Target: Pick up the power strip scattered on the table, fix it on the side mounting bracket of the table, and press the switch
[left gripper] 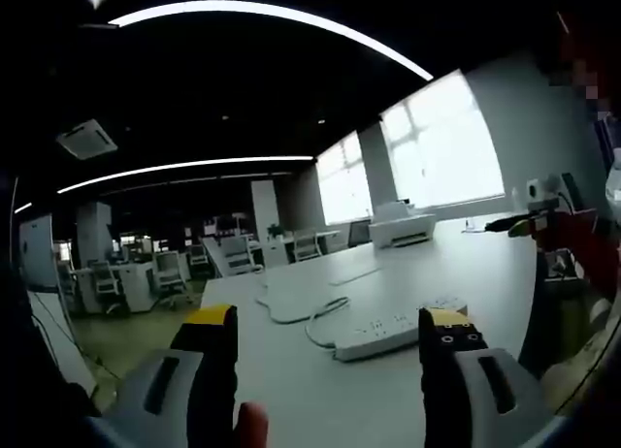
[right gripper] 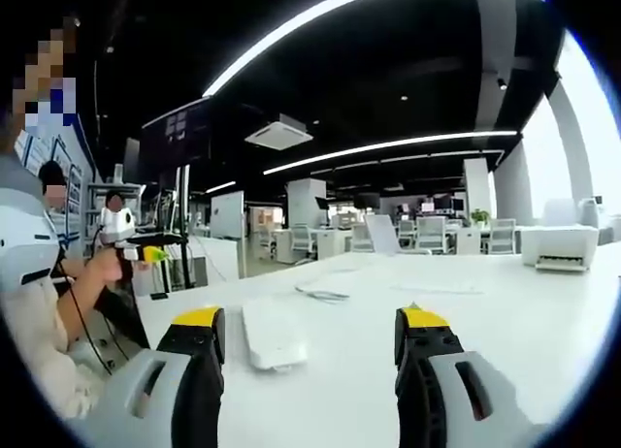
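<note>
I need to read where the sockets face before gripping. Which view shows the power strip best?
The left gripper view: the power strip lies close ahead, its socket face and cable visible. In the right gripper view, a white power strip lies end-on on the table, its face washed out.

A long, flat, white plastic power strip [left gripper: 393,329] lies on the white tabletop ahead of me, resting flat with its socket face turned up. In my left gripper view it stretches slantwise, its near end toward the left. Its white cord [left gripper: 318,324] curls off that near end in a loop across the table. In my right gripper view a flat white slab [right gripper: 273,336] lies lengthwise, one short end pointing toward me; I cannot make out any sockets on it.
</note>
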`<control>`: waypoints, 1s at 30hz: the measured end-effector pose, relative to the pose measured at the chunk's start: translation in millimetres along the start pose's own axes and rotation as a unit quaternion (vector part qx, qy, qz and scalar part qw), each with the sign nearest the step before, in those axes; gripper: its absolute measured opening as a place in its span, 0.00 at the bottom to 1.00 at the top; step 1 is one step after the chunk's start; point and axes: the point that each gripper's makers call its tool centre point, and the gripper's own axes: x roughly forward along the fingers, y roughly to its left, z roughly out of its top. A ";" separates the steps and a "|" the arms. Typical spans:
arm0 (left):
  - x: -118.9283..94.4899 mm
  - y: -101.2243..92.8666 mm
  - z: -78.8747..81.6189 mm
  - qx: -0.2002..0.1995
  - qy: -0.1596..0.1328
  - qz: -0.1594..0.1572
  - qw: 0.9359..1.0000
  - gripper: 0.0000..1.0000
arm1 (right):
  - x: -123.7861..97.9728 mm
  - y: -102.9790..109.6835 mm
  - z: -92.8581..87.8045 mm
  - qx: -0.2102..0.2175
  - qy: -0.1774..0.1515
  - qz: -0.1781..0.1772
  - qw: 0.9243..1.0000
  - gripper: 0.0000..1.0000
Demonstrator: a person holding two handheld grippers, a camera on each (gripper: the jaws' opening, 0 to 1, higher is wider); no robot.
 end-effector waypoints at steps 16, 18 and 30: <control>1.4 -4.6 -2.8 0.005 0.008 -0.005 1.000 0.79 | 4.8 8.0 -3.2 0.002 0.004 0.014 1.000 0.68; 1.3 -4.8 -2.8 0.005 0.009 -0.005 1.000 0.79 | 5.5 8.8 -4.1 0.003 0.005 0.016 1.000 0.68; 2.0 -8.7 -2.2 0.006 0.010 -0.011 1.000 0.79 | 9.0 14.1 -7.8 0.003 0.010 0.026 1.000 0.68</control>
